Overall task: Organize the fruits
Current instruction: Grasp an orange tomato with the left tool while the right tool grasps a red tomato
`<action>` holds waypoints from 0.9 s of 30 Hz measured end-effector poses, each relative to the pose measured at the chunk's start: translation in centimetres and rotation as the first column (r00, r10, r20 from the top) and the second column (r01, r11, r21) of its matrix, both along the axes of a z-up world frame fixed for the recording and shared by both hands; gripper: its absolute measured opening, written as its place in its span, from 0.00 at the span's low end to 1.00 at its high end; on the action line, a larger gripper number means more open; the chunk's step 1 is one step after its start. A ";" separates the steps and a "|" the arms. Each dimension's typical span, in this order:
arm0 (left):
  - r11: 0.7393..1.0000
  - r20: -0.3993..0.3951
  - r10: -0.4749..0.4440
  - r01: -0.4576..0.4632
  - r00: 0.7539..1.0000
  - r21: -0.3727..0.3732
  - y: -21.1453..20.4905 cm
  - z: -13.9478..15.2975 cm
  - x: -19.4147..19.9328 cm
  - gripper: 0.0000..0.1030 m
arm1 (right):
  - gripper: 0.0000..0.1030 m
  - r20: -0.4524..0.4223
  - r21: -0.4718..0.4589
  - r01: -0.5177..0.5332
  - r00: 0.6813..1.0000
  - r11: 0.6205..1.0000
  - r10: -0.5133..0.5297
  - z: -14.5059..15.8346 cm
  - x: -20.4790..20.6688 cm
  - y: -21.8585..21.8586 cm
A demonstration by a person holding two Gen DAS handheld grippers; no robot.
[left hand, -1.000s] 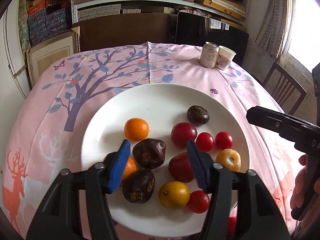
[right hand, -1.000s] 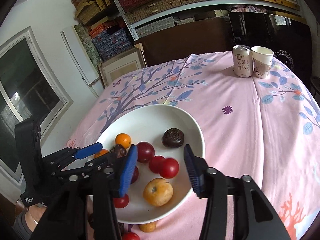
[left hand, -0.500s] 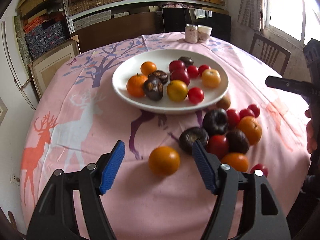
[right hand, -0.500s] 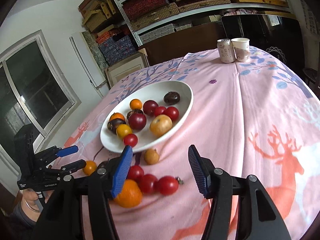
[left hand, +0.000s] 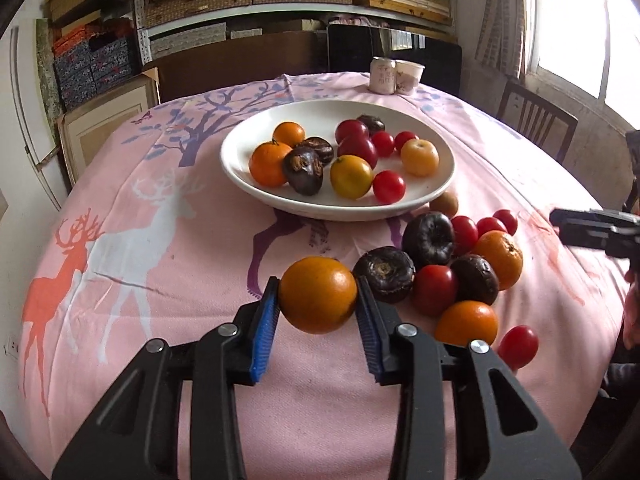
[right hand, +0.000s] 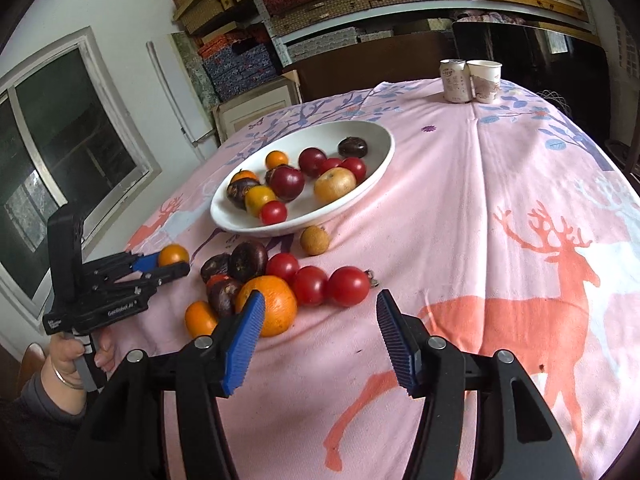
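My left gripper is shut on an orange, low over the pink tablecloth in front of the white plate; it also shows in the right wrist view holding the orange. The plate holds several fruits: oranges, red tomatoes, dark passion fruits and yellow ones. A loose pile of fruit lies on the cloth right of the held orange. My right gripper is open and empty, just in front of that pile, its left finger beside a large orange.
A drink can and a paper cup stand at the table's far edge. A small brown fruit lies beside the plate. A wooden chair stands at the right. Shelves and boxes line the back wall.
My left gripper has pulled back from over the plate to the near cloth and closed on the loose orange. My right gripper has drawn back and lowered towards the fruit pile, still open.
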State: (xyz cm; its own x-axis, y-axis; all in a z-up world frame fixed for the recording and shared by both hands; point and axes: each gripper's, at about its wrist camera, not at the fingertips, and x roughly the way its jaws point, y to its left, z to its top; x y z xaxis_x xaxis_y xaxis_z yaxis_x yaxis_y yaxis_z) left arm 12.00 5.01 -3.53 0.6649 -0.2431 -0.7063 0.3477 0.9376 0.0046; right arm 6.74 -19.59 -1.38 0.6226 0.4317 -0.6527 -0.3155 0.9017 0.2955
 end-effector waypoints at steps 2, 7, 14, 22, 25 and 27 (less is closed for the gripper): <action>1.000 -0.013 0.018 -0.018 1.000 -0.023 0.5 0.0 0.3 0.35 | 0.57 -0.014 -0.006 -0.093 0.996 0.996 0.093 -0.3 -1.1 2.1; 0.999 -0.019 0.019 -0.020 1.000 -0.030 0.5 0.1 0.4 0.35 | 0.57 -0.032 -0.083 -0.209 0.978 0.974 0.207 -1.5 -2.7 7.3; 0.998 -0.017 0.027 -0.028 0.999 -0.050 0.8 0.1 0.4 0.35 | 0.30 -0.078 -0.112 -0.229 0.972 0.967 0.222 -3.1 -2.1 9.3; 0.998 0.010 0.032 -0.031 0.999 -0.056 1.0 0.5 0.1 0.35 | 0.29 -0.040 -0.065 -0.188 0.982 0.980 0.185 -1.6 -2.8 6.9; 0.996 0.010 0.026 -0.025 1.000 -0.085 1.1 0.8 -0.2 0.35 | 0.29 -0.015 -0.047 -0.156 0.988 0.987 0.156 -0.6 -2.5 5.4; 0.996 0.009 0.019 -0.019 1.000 -0.089 0.7 1.1 -0.4 0.35 | 0.29 0.001 -0.045 -0.134 0.991 0.990 0.134 0.1 -2.1 4.4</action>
State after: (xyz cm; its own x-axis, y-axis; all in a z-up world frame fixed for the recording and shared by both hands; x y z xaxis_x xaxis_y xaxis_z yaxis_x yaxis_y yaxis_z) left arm 11.56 5.73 -2.47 0.6770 -0.2921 -0.6755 0.3302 0.9409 -0.0760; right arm 4.66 -15.16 -1.24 0.5634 0.4818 -0.6711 -0.4357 0.8635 0.2541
